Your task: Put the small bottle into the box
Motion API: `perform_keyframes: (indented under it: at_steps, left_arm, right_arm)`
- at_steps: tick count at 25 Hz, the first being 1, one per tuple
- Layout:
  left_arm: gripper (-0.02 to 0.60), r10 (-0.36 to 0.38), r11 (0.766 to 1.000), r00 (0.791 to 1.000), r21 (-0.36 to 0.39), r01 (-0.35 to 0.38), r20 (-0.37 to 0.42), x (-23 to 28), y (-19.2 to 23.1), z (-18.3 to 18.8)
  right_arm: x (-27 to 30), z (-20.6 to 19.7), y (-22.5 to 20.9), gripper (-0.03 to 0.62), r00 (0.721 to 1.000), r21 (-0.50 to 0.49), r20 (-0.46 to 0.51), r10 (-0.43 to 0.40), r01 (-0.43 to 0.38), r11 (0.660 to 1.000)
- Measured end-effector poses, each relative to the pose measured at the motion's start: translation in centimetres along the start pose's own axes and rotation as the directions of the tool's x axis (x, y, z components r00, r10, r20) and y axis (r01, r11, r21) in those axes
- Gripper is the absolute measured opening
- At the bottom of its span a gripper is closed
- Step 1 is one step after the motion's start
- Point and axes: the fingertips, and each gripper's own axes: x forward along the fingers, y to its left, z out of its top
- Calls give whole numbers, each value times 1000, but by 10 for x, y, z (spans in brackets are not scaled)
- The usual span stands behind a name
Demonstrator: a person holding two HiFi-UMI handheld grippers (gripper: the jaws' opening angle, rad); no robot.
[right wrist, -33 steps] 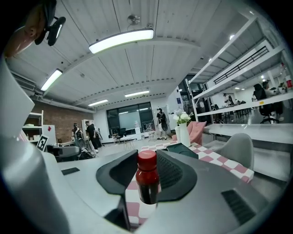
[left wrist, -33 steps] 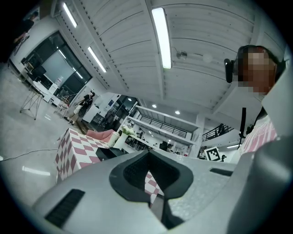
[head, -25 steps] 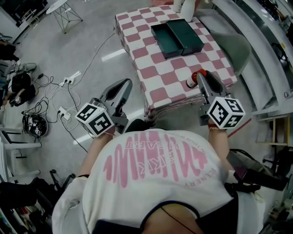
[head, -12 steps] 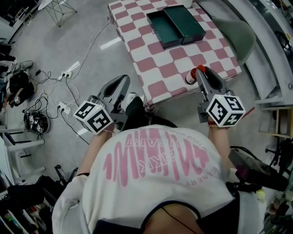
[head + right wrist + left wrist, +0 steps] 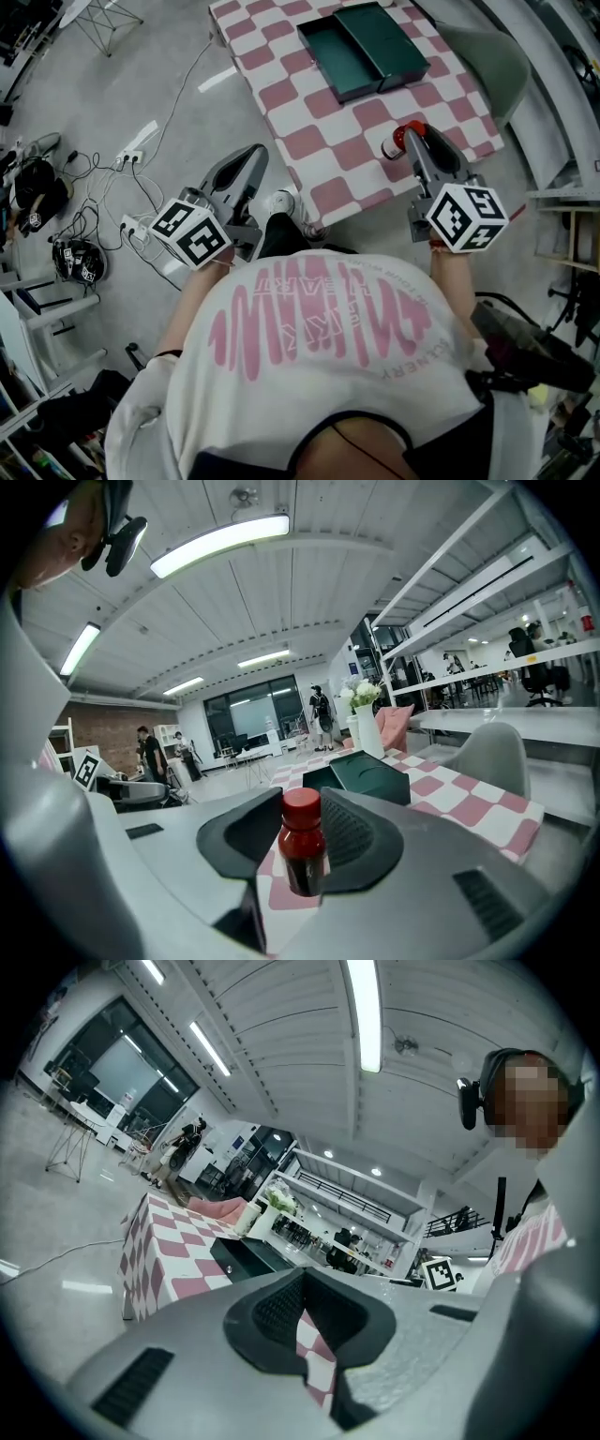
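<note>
My right gripper [image 5: 413, 142] is shut on the small bottle [image 5: 393, 144], a dark bottle with a red cap [image 5: 302, 805]. It stands upright between the jaws [image 5: 302, 855] over the near right part of the pink-and-white checkered table [image 5: 302, 142]. The open dark green box [image 5: 364, 47] lies at the table's far side, ahead of the bottle [image 5: 364, 774]. My left gripper [image 5: 246, 171] hangs off the table's left side above the floor. Its jaws are together with nothing in them [image 5: 314, 1372].
Cables and power strips [image 5: 139, 161] trail over the grey floor at left, near helmets [image 5: 77, 261]. A grey chair [image 5: 480, 58] stands by the table's right side. A white vase with flowers [image 5: 368, 731] sits beyond the box. People stand far off in the room.
The view has slid so that the table and box sit higher in frame. The right gripper keeps the bottle over the table's near part; the left gripper stays beside the table.
</note>
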Motion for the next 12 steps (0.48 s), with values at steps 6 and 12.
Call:
perform_keyframes:
  at_steps: [6,12]
  left_arm:
    - [6,-48,999,998,-8,47,-44,32,32,20]
    - [6,-127,992,988,-3,128,-85,72,58,40]
  right_arm:
    - [34,8,-3,127,999,18,5,-41,41,999]
    - [66,17,-9,126,996,28,9,-89,88,996]
